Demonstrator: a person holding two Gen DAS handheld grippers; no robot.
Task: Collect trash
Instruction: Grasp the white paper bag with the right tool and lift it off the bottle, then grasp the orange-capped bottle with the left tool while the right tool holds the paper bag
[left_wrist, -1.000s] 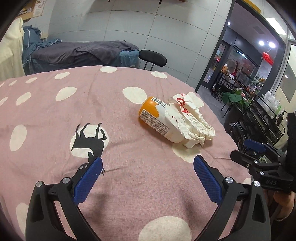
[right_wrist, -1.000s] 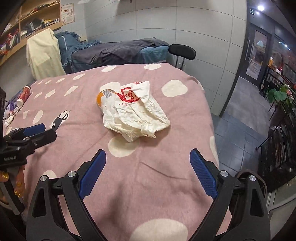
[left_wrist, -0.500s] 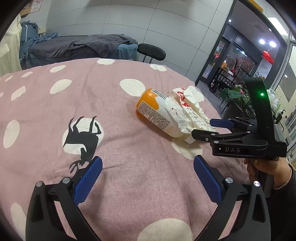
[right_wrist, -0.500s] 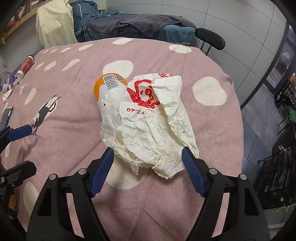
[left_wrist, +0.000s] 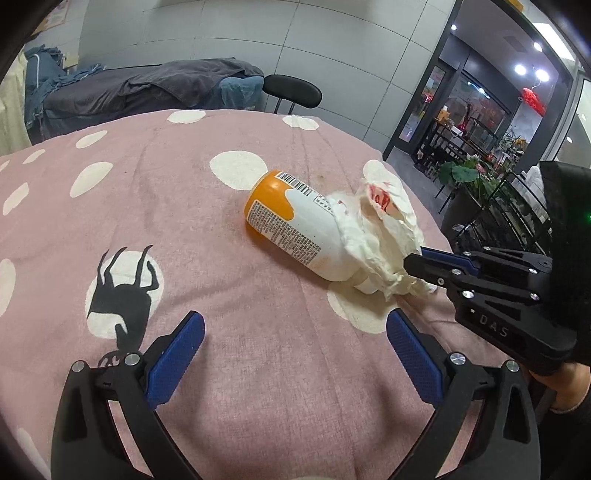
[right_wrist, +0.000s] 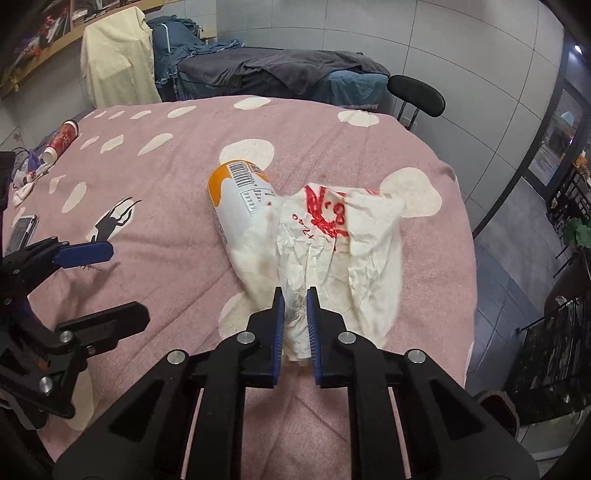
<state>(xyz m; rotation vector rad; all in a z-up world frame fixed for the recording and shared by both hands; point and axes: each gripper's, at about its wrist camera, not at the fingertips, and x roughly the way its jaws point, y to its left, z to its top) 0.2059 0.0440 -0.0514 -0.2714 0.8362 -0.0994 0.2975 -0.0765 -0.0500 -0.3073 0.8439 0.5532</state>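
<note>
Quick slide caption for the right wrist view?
Right gripper jaws shut on crumpled paper wrapper draped over an orange-and-white bottle.

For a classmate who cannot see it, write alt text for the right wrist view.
The right gripper is shut on the near edge of a crumpled white paper wrapper with red print, draped over an orange-and-white bottle lying on its side on a pink, white-spotted blanket. The open left gripper waits at the left edge.
</note>
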